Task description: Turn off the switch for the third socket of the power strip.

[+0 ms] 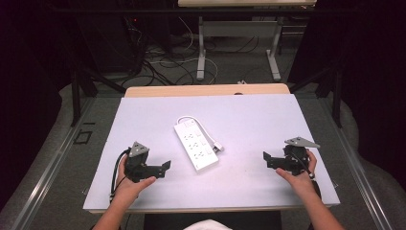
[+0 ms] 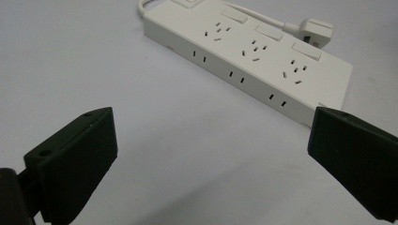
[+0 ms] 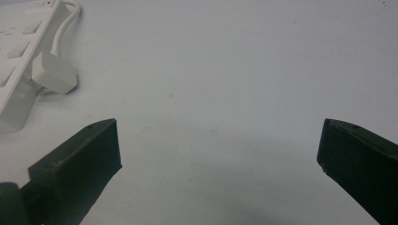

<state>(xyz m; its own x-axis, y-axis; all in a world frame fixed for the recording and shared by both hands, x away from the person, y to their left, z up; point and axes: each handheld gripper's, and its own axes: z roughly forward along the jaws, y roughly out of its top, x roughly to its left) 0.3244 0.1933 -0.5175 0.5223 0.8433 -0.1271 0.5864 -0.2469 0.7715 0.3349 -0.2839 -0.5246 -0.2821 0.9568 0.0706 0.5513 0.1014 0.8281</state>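
At the near edge of the high view, two forearms come in, one at each side, each hand holding one gripper over the white counter (image 1: 143,115). The left gripper (image 1: 160,168) sits at the near left, its jaws set apart with nothing between them, pointing toward the middle of the counter. The right gripper (image 1: 269,159) sits at the near right, its jaws also spread wide and empty, pointing toward the middle. Each carries a grey three-cornered plate on top, and a black cable trails from the left one.

Between the two grippers and a little farther back lies one white power strip (image 1: 196,144), flat on the counter, running diagonally. Its white cord loops out of the far end and comes back along its right side to one white plug (image 1: 218,147) that lies just beside the strip.

The left gripper view gives detail that the high view leaves too small: the power strip (image 2: 253,56) carries three groups of sockets on top, each with a rocker switch beside it, and pairs of slots along its near side. The plug (image 2: 313,30) lies beyond it.

The right gripper view catches a corner of the power strip (image 3: 19,61) and the plug (image 3: 54,72) at upper left, the bare counter ahead of the jaws.

Beyond the counter's far edge, a floor with tangled cables and the legs of another table.
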